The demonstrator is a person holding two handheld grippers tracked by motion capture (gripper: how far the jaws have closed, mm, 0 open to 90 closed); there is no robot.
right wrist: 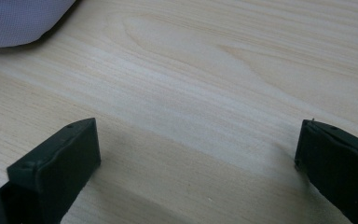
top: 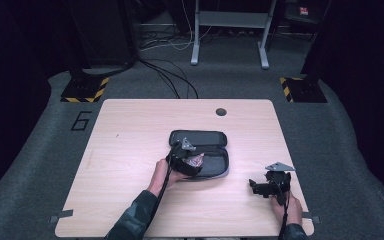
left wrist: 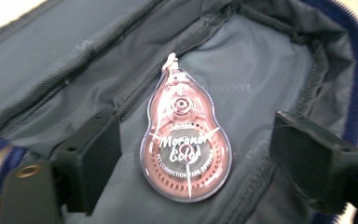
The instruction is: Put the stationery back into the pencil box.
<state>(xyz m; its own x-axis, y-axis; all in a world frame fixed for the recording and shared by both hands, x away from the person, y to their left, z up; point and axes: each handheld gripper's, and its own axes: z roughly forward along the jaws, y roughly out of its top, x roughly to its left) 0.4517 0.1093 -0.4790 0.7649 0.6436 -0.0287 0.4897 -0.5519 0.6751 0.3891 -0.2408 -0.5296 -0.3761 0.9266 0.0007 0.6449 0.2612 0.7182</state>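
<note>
Table (top: 130,150): correction tape (left wrist: 185,147) inside pouch (left wrist: 270,60)

The left gripper (top: 184,152) sits at the centre of the high view, held by the left hand (top: 164,174), whose dark-sleeved forearm rises from the bottom edge slanting up and to the right. In the left gripper view its two black jaws stand apart at lower left and lower right, their pads pressing on nothing. The right gripper (top: 256,187) lies low in the lower right of the high view, pointing left, gripped by the right hand (top: 290,210), and its jaws stand wide apart in the right gripper view.
</note>
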